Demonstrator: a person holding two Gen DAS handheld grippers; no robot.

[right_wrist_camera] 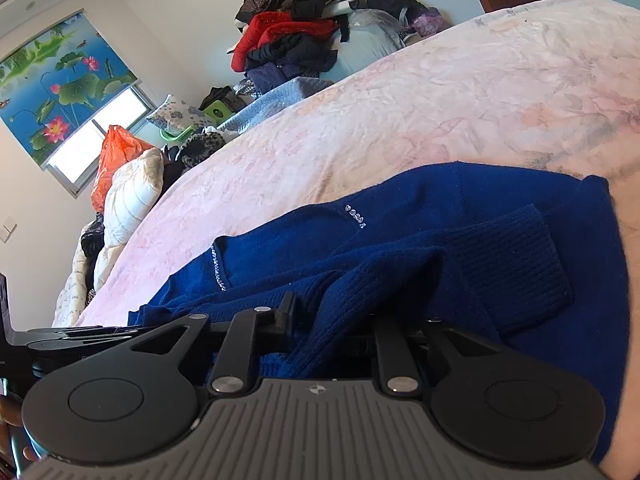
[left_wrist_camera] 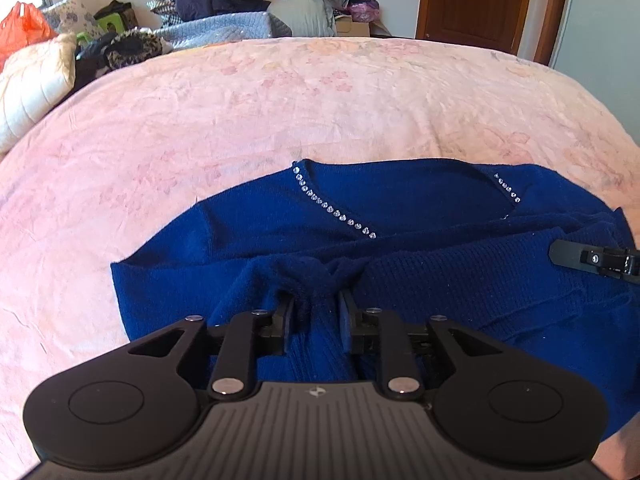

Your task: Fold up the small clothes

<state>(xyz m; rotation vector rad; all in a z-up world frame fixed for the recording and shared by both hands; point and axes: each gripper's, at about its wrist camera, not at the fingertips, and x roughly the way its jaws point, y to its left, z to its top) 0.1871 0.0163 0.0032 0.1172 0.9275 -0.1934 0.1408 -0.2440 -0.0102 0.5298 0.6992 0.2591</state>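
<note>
Blue sweater [left_wrist_camera: 248, 236] hem bunched between both claws, left [left_wrist_camera: 316, 306] and right [right_wrist_camera: 332, 312]; neckline straight ahead; grip slackening, contact uncertain.

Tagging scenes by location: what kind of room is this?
Most likely a home bedroom: a bed with a pink floral bedspread, a pile of clothes against the wall, and a wooden door.
</note>
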